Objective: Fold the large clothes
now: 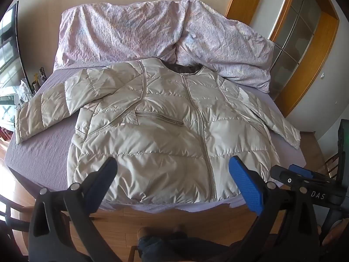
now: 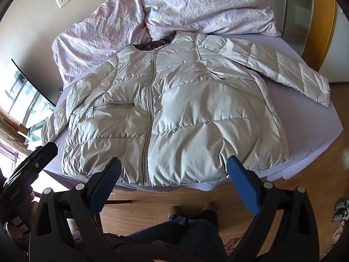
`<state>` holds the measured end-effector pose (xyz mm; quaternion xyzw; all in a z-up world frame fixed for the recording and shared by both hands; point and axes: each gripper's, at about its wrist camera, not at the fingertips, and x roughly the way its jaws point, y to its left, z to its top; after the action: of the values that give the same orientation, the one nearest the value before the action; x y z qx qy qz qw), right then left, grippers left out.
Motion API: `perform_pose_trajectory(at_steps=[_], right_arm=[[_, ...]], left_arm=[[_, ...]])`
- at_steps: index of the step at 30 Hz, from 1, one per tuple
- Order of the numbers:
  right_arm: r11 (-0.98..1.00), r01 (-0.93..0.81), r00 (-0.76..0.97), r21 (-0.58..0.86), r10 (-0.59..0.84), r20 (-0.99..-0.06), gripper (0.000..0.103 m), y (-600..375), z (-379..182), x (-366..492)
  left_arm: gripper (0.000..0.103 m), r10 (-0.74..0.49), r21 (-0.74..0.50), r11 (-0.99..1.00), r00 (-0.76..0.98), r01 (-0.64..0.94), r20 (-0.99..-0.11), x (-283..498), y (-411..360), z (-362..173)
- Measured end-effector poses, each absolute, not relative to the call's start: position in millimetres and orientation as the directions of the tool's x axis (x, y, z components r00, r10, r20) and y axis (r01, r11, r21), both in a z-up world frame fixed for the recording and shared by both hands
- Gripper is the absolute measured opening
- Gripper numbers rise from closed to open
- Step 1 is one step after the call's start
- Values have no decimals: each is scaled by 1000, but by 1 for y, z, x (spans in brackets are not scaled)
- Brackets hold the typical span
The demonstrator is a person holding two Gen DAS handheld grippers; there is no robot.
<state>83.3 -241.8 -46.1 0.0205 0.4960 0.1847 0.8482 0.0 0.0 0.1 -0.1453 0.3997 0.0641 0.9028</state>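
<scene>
A cream quilted puffer jacket point(image 1: 165, 131) lies face up and zipped on a lavender bed point(image 1: 43, 152), collar toward the pillows, both sleeves spread out to the sides. It also shows in the right wrist view point(image 2: 185, 113). My left gripper point(image 1: 173, 170) is open and empty, held above the jacket's hem near the bed's front edge. My right gripper point(image 2: 173, 170) is open and empty too, above the hem near the zipper's lower end. The right gripper also shows at the right of the left wrist view point(image 1: 305, 179).
Two floral pillows point(image 1: 122, 30) lie at the head of the bed. A wooden floor point(image 2: 163, 198) and the person's legs and shoes point(image 2: 174, 214) are below the front edge. A wood-framed glass door point(image 1: 301, 32) stands at the right, a window point(image 2: 24, 96) at the left.
</scene>
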Motion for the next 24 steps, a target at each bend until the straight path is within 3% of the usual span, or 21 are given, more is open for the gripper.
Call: perform_pose_trajectory(at_steps=[24], right_arm=[[931,-293,443,218,335,-831,99,-242,-46,83]], left_arm=[[101,-1,-213,949,672,-233,-741,0,0,0]])
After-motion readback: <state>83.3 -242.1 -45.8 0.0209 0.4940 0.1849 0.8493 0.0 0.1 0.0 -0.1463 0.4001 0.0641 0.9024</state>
